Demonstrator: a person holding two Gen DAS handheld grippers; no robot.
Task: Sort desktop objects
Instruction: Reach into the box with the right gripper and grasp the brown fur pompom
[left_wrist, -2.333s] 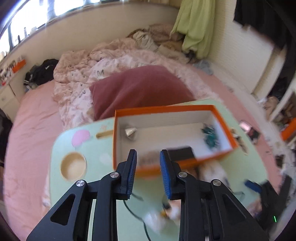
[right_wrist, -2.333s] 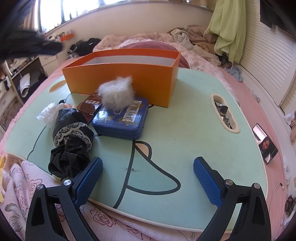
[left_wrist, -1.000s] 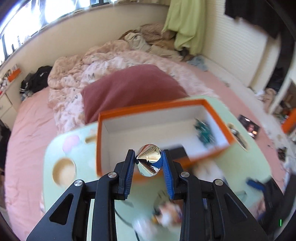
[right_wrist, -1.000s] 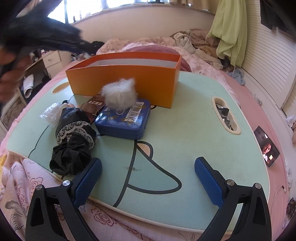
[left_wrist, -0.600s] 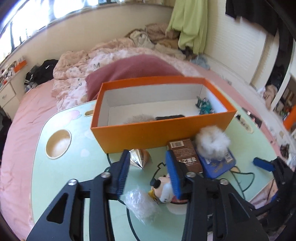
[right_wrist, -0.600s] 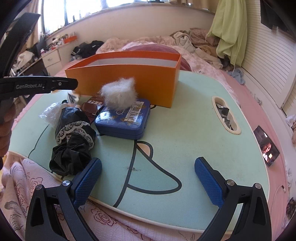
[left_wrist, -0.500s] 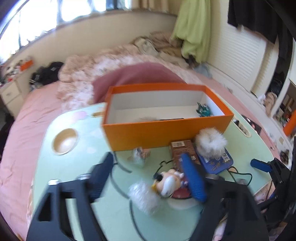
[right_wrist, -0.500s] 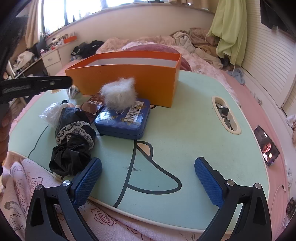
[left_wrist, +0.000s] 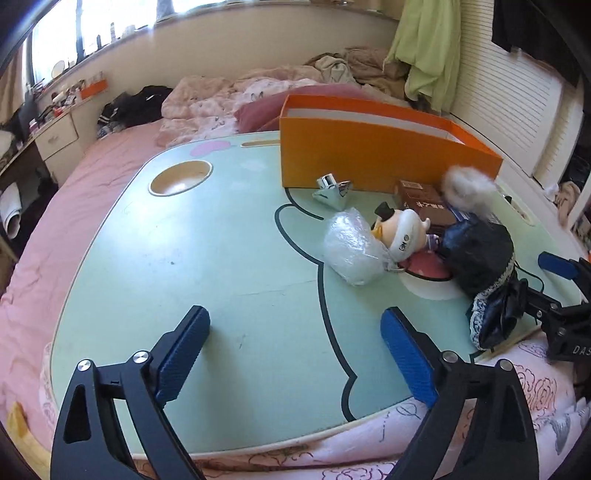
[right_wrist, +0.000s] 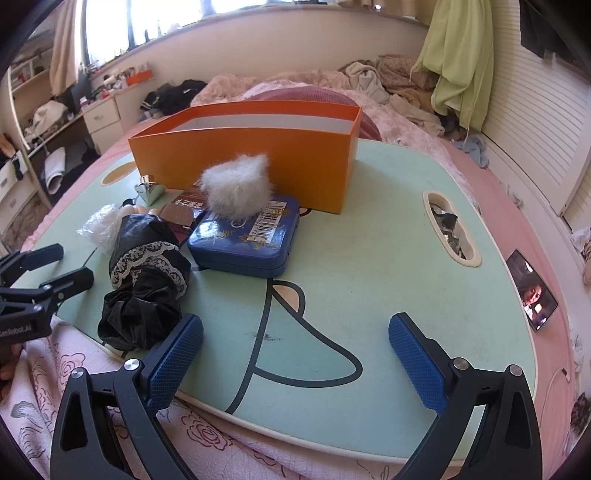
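The left gripper (left_wrist: 295, 354) has just been opening, its fingers wide and empty; the chrome cone (left_wrist: 331, 192) looks hard, slick, best pinched across its flanks

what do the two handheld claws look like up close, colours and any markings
Both match: the left claw and right claw have matte black angular frames with triangular cut-outs, silver round pivot screws, and fingers faced with blue cross-hatched textured pads. White lettering shows on each body when seen from the other camera, only partly readable.
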